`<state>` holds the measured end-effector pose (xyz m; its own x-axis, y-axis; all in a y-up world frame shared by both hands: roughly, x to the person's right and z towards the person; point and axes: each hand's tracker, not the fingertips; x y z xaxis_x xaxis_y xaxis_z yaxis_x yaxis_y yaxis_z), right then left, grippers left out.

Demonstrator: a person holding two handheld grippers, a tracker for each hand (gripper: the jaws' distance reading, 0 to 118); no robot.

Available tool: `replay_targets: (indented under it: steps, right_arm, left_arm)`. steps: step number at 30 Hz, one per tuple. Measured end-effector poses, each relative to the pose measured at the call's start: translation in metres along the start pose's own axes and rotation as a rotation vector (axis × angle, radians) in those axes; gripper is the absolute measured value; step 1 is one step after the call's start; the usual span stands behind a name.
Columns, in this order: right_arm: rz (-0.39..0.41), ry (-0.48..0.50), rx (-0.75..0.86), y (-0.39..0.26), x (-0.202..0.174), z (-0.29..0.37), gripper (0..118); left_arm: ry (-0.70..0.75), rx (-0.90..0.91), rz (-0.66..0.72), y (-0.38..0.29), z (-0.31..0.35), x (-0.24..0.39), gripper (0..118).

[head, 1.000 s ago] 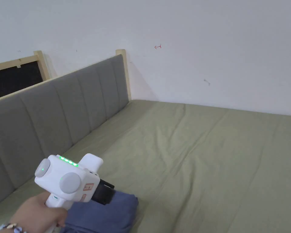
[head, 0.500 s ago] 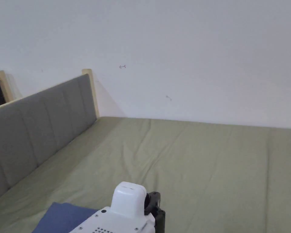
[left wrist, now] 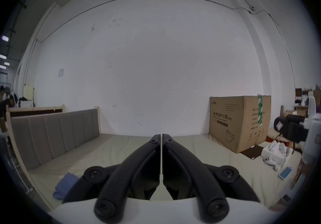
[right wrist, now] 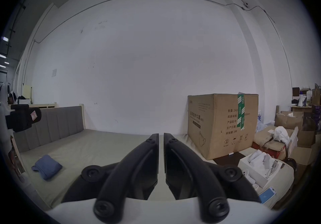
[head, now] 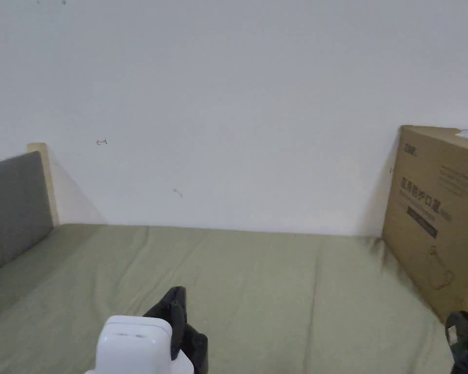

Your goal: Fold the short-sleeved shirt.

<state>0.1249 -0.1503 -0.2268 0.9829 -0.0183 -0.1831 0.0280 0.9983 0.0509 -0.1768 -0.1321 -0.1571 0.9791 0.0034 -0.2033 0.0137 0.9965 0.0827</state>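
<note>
- Your left gripper [left wrist: 161, 136] and right gripper [right wrist: 161, 135] — fingers pressed together, holding nothing.
- Folded blue shirt [right wrist: 46, 169] lies near the bed [right wrist: 97, 146] headboard edge.
- Cardboard box [right wrist: 220, 125] stands closed on the bed's far corner — contents hidden.

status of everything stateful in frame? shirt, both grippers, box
blue shirt: folded into a compact bundle, lying on the bed by the headboard, nothing touching it
left gripper: shut, empty, raised above the bed
right gripper: shut, empty, raised above the bed
cardboard box: closed, taped, upright on the bed's far end
</note>
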Motion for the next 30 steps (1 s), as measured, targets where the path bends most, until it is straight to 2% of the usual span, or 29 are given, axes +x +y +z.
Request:
replay_targets:
  steps: [4, 8, 11, 12, 13, 15, 17, 21, 26, 30]
  right_arm:
    - [0.009, 0.056, -0.108, 0.008, -0.002, -0.006, 6]
    - [0.014, 0.078, -0.073, 0.013, -0.009, -0.001, 7]
    - [0.033, 0.05, -0.027, 0.014, -0.016, 0.004, 13]
    - [0.035, 0.049, -0.02, 0.014, -0.017, 0.004, 27]
    - [0.034, 0.051, -0.017, 0.015, -0.018, 0.006, 42]
    - [0.017, 0.054, -0.017, 0.014, -0.019, 0.007, 80]
    - [-0.003, 0.064, -0.017, 0.011, -0.02, 0.009, 101]
    - [-0.013, 0.082, 0.005, 0.009, -0.02, 0.017, 116]
    - [0.009, 0.006, 0.095, 0.013, -0.023, 0.026, 118]
    - [0.012, -0.019, 0.073, 0.017, -0.023, 0.023, 118]
  left_arm:
    - [0.004, -0.019, -0.022, 0.002, 0.002, 0.003, 1]
    - [0.006, -0.009, -0.014, 0.008, 0.007, 0.001, 2]
    - [-0.028, -0.015, 0.008, 0.011, 0.007, -0.004, 2]
    - [-0.044, -0.02, 0.018, 0.012, 0.007, -0.005, 14]
    - [-0.038, -0.02, 0.016, 0.013, 0.007, -0.006, 40]
    - [-0.027, -0.038, 0.013, 0.012, 0.003, -0.006, 116]
    - [-0.035, 0.013, 0.029, 0.007, 0.008, -0.007, 118]
    - [-0.021, -0.01, 0.012, 0.004, 0.005, -0.007, 118]
    - [-0.021, 0.002, -0.016, 0.004, 0.006, -0.008, 118]
    - [-0.028, 0.004, -0.007, 0.009, 0.009, -0.01, 118]
